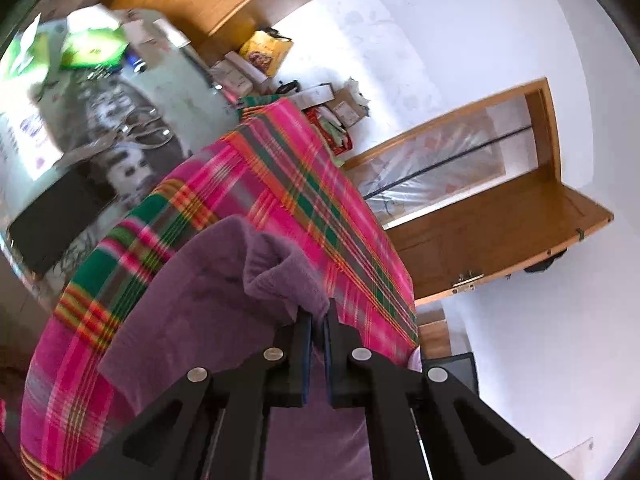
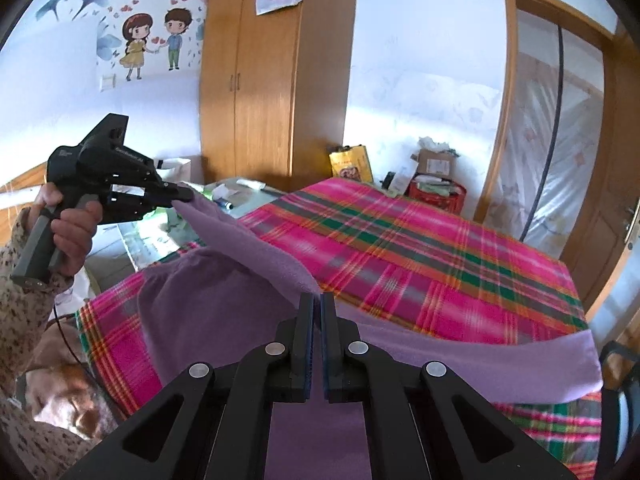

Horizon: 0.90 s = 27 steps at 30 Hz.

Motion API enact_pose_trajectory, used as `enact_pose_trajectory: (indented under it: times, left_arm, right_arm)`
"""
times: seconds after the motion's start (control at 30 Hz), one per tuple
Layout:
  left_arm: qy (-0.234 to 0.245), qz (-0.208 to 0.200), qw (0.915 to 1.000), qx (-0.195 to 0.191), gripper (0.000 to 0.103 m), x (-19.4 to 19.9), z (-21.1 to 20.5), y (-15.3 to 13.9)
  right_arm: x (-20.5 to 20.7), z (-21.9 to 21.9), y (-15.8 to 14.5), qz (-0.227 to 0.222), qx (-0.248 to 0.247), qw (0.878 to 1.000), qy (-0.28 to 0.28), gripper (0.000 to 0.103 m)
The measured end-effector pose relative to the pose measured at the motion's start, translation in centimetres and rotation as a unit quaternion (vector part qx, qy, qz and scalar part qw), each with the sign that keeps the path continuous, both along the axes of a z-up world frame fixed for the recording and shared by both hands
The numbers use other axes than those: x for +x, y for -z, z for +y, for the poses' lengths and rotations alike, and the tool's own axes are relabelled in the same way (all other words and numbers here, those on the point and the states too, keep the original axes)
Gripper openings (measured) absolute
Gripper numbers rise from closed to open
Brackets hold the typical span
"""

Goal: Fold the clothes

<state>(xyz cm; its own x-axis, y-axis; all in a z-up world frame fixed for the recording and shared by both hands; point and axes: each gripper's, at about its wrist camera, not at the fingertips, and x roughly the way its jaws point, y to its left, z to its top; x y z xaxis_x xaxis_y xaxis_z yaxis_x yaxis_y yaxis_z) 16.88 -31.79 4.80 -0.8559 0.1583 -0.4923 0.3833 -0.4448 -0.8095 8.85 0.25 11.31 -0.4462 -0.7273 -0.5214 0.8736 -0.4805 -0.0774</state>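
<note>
**Mid-fold: purple cloth lifted over bed**

Now both grippers, left [image 2: 182,194] and right [image 2: 317,340], have their jaws clamped on one edge of a purple cloth [image 2: 224,292], raised above the plaid bed [image 2: 440,256]. Folding looks underway; no finished fold shows.

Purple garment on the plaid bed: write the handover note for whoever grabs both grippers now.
Left gripper: shut on a corner of the purple garment, lifted above the bed.
Right gripper: shut on another edge, also raised.
The garment's edge spans taut between them; the rest drapes on the plaid bedcover.
Done: both grips taken, garment lifted.
Left: probably lay it flat and fold; no fold visible yet.
</note>
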Motion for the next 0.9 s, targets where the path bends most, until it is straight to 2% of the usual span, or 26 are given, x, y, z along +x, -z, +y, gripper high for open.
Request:
enact_pose_trajectory:
  times: [0.33, 0.57, 0.77, 0.9]
  left_arm:
    - [-0.003, -0.024, 0.9996, 0.015, 0.005, 3.3, 0.1, 3.7]
    - [-0.005, -0.043, 0.999, 0.01, 0.005, 4.9, 0.7, 5.4]
    - [-0.009, -0.046, 0.9989, 0.003, 0.005, 5.3, 0.7, 5.5]
    - [-0.019, -0.057, 0.998, -0.019, 0.005, 5.3, 0.6, 5.4]
  right_arm:
    - [2.1, 0.0, 3.8, -0.034, 0.033, 0.999, -0.007, 0.003]
    - [3.1, 0.0, 6.4, -0.045, 0.065, 0.997, -0.021, 0.003]
    - [3.4, 0.6, 6.4, -0.054, 0.059, 0.996, -0.026, 0.003]
    - [4.3, 0.5, 6.4, -0.058, 0.059, 0.995, -0.05, 0.002]
